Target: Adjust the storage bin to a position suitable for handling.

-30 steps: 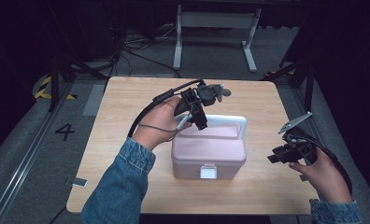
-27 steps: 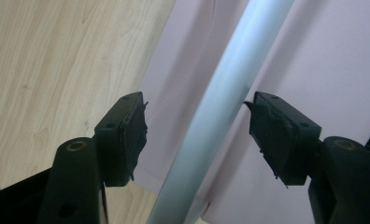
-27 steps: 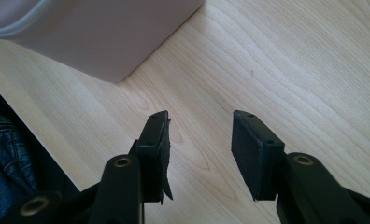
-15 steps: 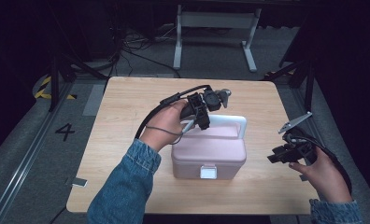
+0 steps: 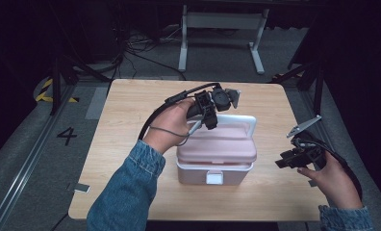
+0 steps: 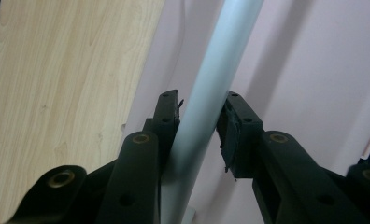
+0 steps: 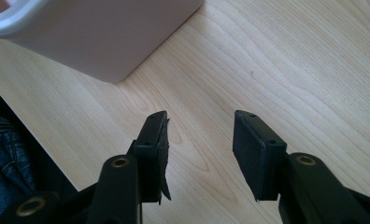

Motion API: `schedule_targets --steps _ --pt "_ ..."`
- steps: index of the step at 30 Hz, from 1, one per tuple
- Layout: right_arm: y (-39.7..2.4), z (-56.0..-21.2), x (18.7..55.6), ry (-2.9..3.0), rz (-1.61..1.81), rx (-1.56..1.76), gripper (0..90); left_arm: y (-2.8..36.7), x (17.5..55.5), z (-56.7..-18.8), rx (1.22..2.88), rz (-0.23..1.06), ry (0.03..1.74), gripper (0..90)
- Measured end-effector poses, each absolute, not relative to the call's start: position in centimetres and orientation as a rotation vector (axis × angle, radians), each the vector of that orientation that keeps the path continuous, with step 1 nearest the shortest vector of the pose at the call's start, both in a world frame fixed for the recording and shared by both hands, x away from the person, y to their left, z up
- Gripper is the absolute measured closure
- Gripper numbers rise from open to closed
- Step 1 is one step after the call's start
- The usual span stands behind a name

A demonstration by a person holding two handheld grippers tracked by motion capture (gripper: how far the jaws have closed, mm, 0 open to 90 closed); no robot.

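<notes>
The left gripper [image 6: 199, 128] has just been closing and is squeezing the white handle [image 6: 206, 93] of the pink box [image 5: 216, 149]. At four o'clock, the right gripper [image 7: 199, 149] is sitting wide open over the table [image 7: 290, 60].

We take this for a recording lab or studio rather than a home. The wooden counter [image 5: 131, 125] stands alone on grey carpet among dark surroundings; at nine o'clock a floor mark "4" [image 5: 66, 136] and yellow-black hazard tape [image 5: 46, 89], at twelve o'clock loose cables [image 5: 140, 48] and a metal stand [image 5: 222, 24].
</notes>
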State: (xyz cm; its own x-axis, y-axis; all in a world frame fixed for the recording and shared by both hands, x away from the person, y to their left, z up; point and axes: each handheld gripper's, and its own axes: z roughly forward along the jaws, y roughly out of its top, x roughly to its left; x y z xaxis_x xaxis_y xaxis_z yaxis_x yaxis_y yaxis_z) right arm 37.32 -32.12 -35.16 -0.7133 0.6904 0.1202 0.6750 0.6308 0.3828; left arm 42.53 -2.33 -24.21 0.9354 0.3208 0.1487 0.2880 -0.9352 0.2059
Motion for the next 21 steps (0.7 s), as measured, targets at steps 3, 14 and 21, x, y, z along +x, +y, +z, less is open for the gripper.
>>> schedule_targets --steps 3,14,21 --pt "-32.2 -35.2 37.3 2.801 0.639 1.172 55.7 -2.4 42.9 -24.0 2.91 0.269 0.466 69.4" --pt "-31.5 -34.5 36.8 2.809 0.774 1.077 66.9 -2.1 44.2 -23.3 2.886 0.239 0.508 66.6" --pt "-30.1 -33.6 36.0 2.725 0.926 0.948 81.7 -2.1 44.8 -23.1 2.891 0.233 0.512 65.5"
